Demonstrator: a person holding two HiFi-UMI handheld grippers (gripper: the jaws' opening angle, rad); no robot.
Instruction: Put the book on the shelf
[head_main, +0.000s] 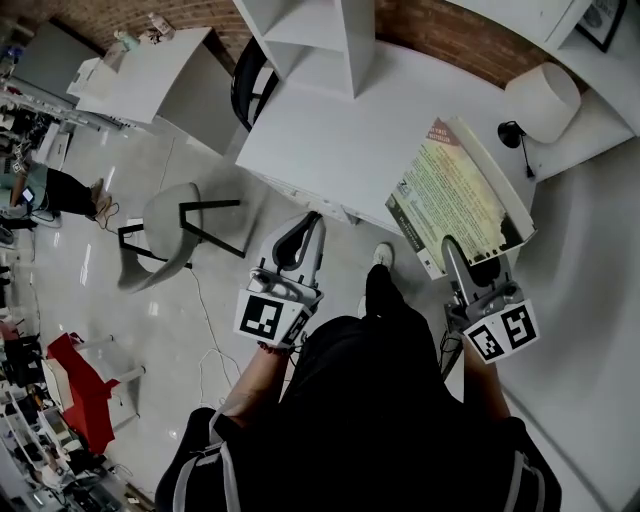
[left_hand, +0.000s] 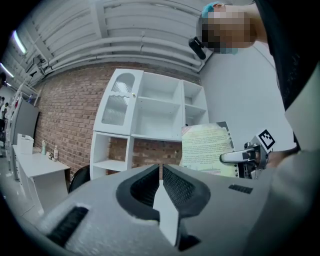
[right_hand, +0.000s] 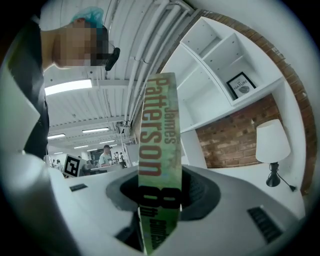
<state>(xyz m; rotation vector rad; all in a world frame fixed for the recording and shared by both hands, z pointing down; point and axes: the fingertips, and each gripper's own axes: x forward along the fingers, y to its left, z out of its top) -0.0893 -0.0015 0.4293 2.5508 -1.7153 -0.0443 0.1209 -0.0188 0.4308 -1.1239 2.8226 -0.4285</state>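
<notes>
The book (head_main: 452, 193), with a pale yellow-green cover, is held upright by its lower edge in my right gripper (head_main: 463, 258), over the front edge of the white table (head_main: 340, 140). In the right gripper view its green spine (right_hand: 161, 150) with orange lettering stands between the two jaws, and the pads press on it. My left gripper (head_main: 302, 238) is shut with nothing in it; its pads meet at the tip (left_hand: 161, 171). The white shelf unit (head_main: 320, 40) stands on the far side of the table, its compartments (left_hand: 155, 112) bare. The left gripper view also shows the book (left_hand: 206, 147).
A white table lamp (head_main: 545, 100) stands at the table's right end, beside the book. A framed picture (right_hand: 242, 85) sits in a shelf compartment. A grey chair (head_main: 165, 235) stands on the floor at left, a black chair (head_main: 245, 85) is pushed against the table, and a second white desk (head_main: 150, 70) lies beyond.
</notes>
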